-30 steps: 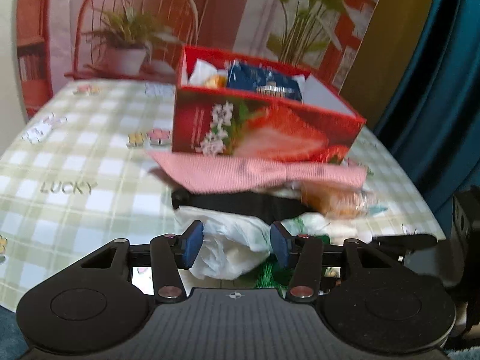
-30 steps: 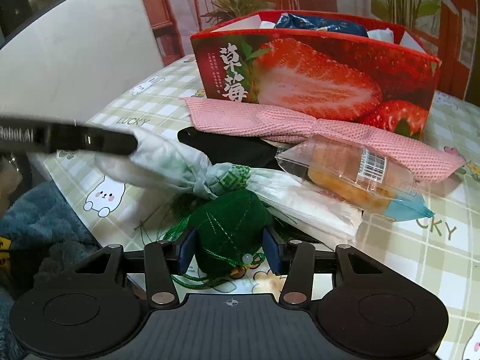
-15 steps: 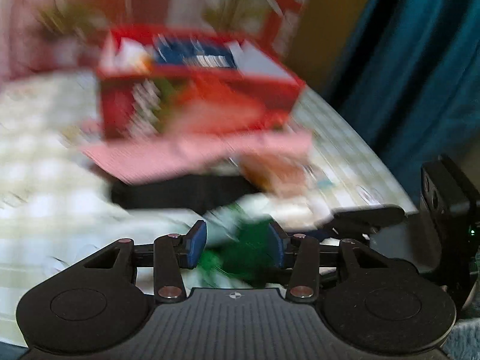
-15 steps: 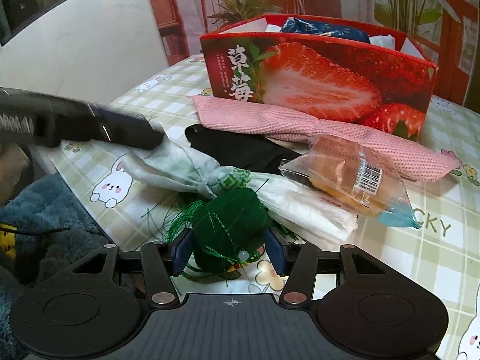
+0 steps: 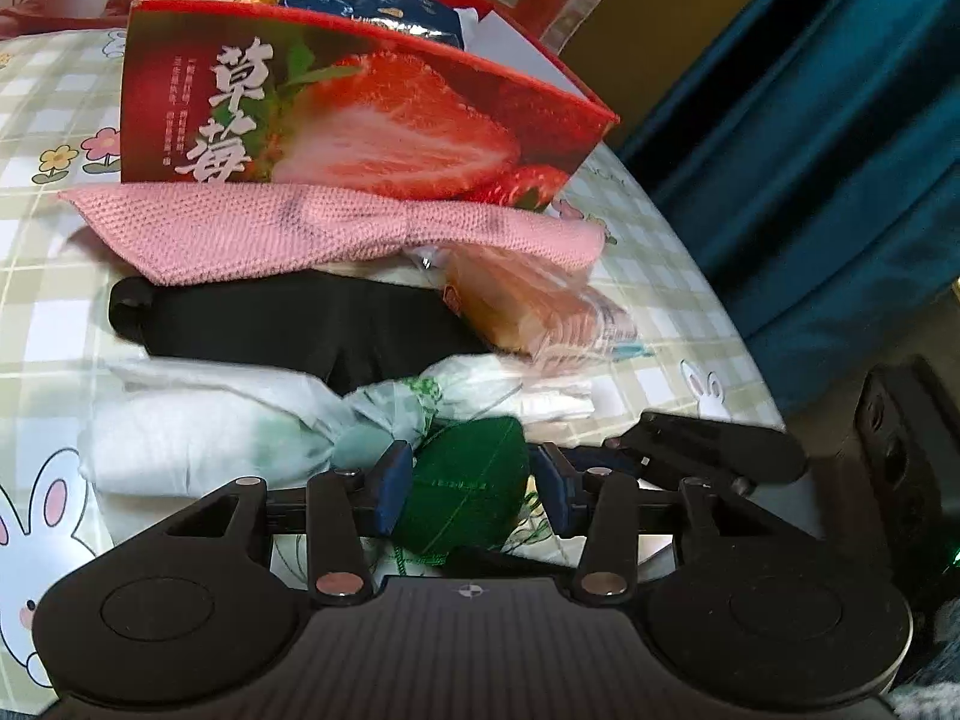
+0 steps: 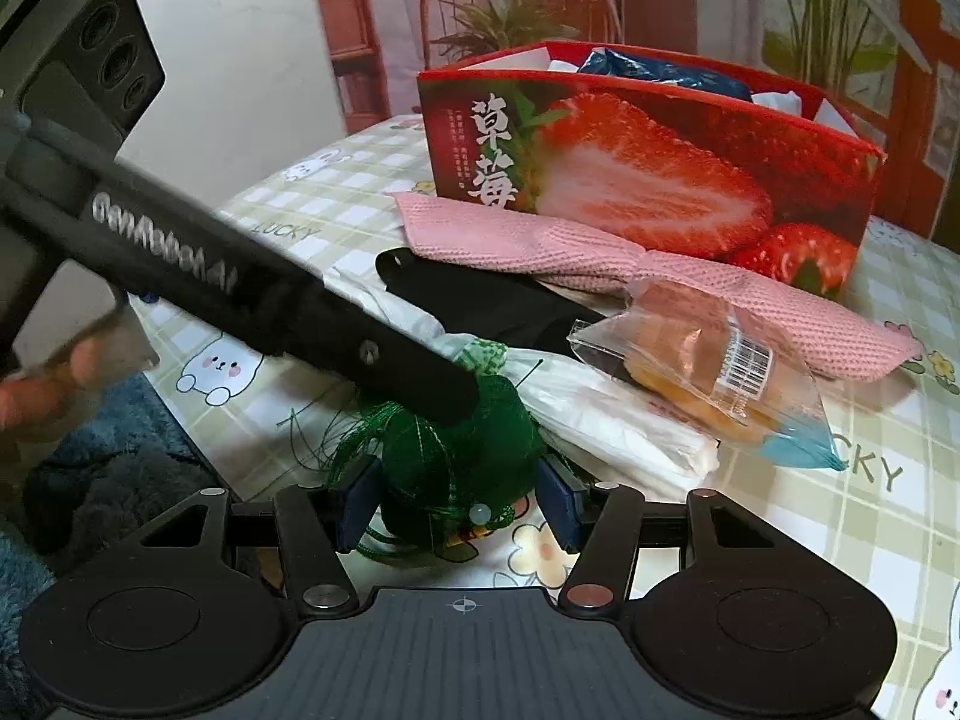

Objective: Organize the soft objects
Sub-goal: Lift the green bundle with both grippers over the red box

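On the checked tablecloth [image 6: 870, 546], the green pouch [image 6: 456, 456] is straddled by both grippers: right gripper [image 6: 459, 507] jaws have just been opening, clear of it; left gripper [image 5: 471, 495] jaws apart (left pad perhaps touching). Its tassel could be snagged, or the pouch pulled between them.

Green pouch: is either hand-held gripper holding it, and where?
Apparently neither: the green pouch sits inside the left hand-held gripper and the right hand-held gripper, whose jaws have just been opening, with gaps at its sides.

Big white characters 草莓 on the red strawberry box [image 6: 630, 180], "LUCKY" printed on the checked cloth covering the surface [image 6: 336, 192], white "GenRobot.AI"-like lettering, blurred, along the left gripper [image 6: 444, 387], an unreadable barcode on the clear snack packet [image 6: 708, 372]
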A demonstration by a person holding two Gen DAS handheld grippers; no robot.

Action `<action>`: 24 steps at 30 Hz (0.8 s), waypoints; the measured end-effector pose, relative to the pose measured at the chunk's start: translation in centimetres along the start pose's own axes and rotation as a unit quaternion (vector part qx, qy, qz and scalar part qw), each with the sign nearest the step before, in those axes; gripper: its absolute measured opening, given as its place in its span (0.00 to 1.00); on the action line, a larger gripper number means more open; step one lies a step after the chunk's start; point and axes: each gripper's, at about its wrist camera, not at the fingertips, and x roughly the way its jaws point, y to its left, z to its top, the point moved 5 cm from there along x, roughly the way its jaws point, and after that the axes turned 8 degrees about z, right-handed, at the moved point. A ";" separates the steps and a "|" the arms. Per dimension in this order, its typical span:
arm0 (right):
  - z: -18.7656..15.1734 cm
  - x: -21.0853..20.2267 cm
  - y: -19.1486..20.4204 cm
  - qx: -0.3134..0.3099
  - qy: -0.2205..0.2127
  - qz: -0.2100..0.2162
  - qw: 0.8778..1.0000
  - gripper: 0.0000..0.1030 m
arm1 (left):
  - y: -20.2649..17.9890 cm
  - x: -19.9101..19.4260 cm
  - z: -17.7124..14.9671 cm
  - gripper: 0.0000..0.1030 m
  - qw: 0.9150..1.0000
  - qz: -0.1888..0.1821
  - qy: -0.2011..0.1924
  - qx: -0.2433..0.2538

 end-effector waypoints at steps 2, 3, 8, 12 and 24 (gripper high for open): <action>0.1 0.0 -0.1 -0.003 -0.003 -0.001 1.000 0.51 | 0.1 1.0 -0.8 0.45 1.000 0.009 0.006 -0.004; 0.1 0.1 -0.1 -0.008 -0.005 -0.003 1.000 0.51 | 0.3 1.1 -1.1 0.45 1.000 0.009 0.006 -0.011; -0.2 0.6 0.6 -0.041 0.000 -0.013 0.999 0.54 | 1.7 1.3 -1.2 0.45 0.999 -0.012 0.003 -0.048; -0.2 0.7 0.7 -0.048 -0.003 -0.017 0.999 0.54 | 2.0 1.3 -1.4 0.45 0.998 -0.019 -0.001 -0.058; -0.4 1.4 0.7 -0.063 -0.001 -0.024 0.998 0.55 | 1.7 1.4 -1.9 0.46 0.999 -0.012 -0.011 -0.043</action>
